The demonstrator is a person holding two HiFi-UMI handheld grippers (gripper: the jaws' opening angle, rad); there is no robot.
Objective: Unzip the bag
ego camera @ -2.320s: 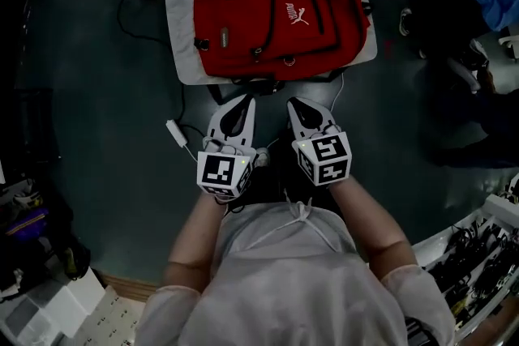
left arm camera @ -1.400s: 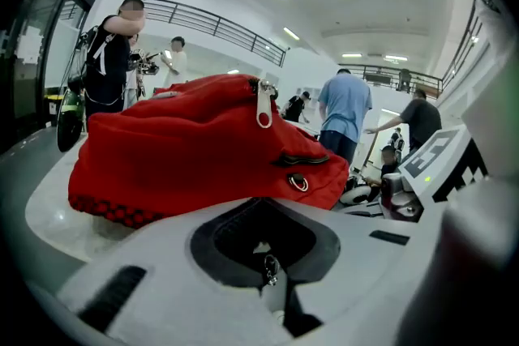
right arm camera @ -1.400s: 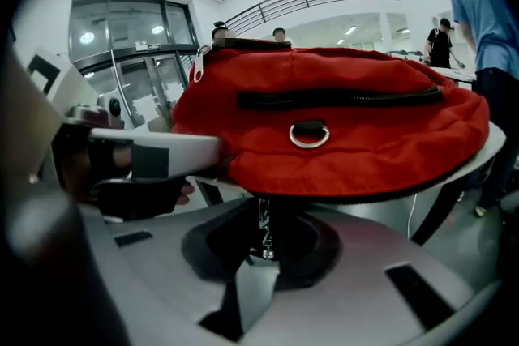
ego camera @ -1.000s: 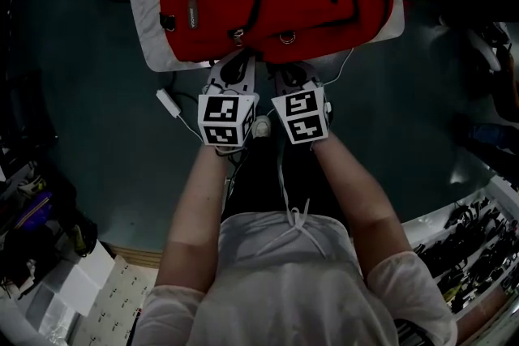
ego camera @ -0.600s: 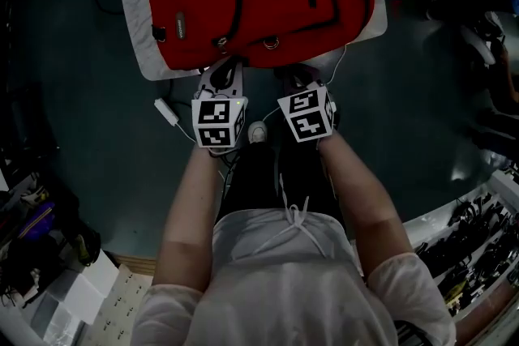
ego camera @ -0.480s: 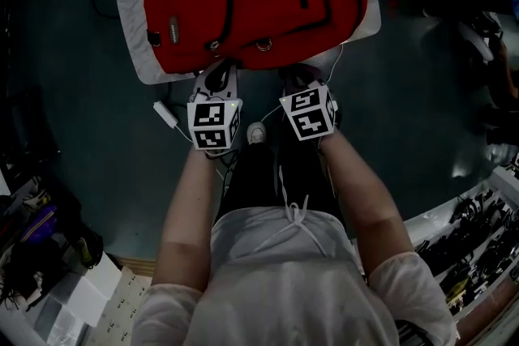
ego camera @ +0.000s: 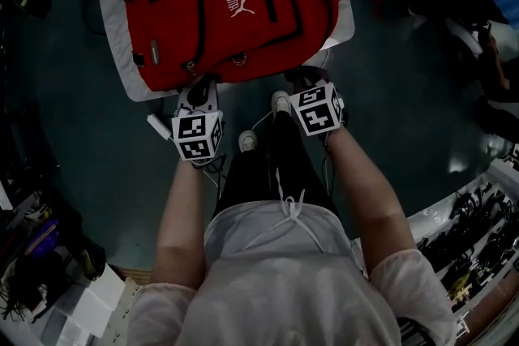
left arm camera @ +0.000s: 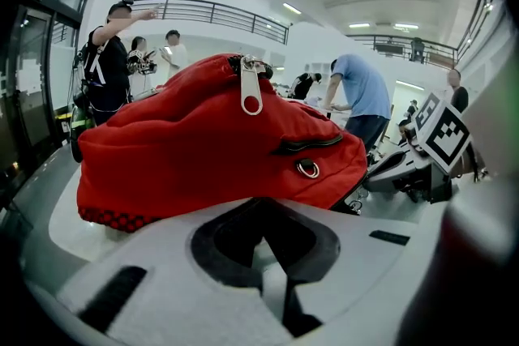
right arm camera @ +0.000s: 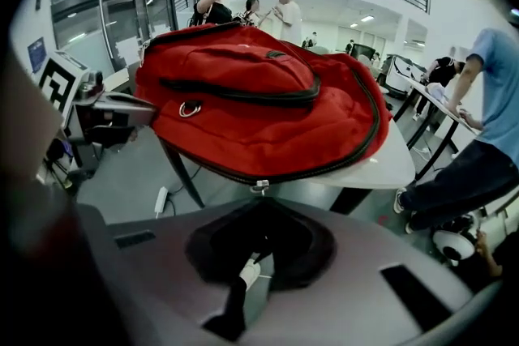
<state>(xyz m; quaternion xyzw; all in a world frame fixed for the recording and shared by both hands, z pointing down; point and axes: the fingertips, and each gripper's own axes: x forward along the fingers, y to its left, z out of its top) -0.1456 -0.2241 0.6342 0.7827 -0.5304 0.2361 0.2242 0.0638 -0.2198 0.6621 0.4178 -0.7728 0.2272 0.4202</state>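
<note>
1. Left gripper (left arm camera: 263, 202): its white plastic jaws are closed together with nothing between them. Just ahead of the tips is the rounded bottom edge of the red fabric backpack (left arm camera: 219, 150), which lies on a smooth pale tabletop (left arm camera: 61, 215).
2. Right gripper (right arm camera: 261, 202): its jaws are pressed together and empty. A small silver zip pull (right arm camera: 259, 187) hangs from the bag's black zip line just above the tips, at the table's near edge. Open grey floor (right arm camera: 134, 182) lies below-left.
3. Farther beyond the left jaws are a steel D-ring (left arm camera: 307, 168) and a larger silver zip tab (left arm camera: 250, 89) at the crest.
4. White "PUMA" lettering (ego camera: 235, 0) marks the front.
</note>
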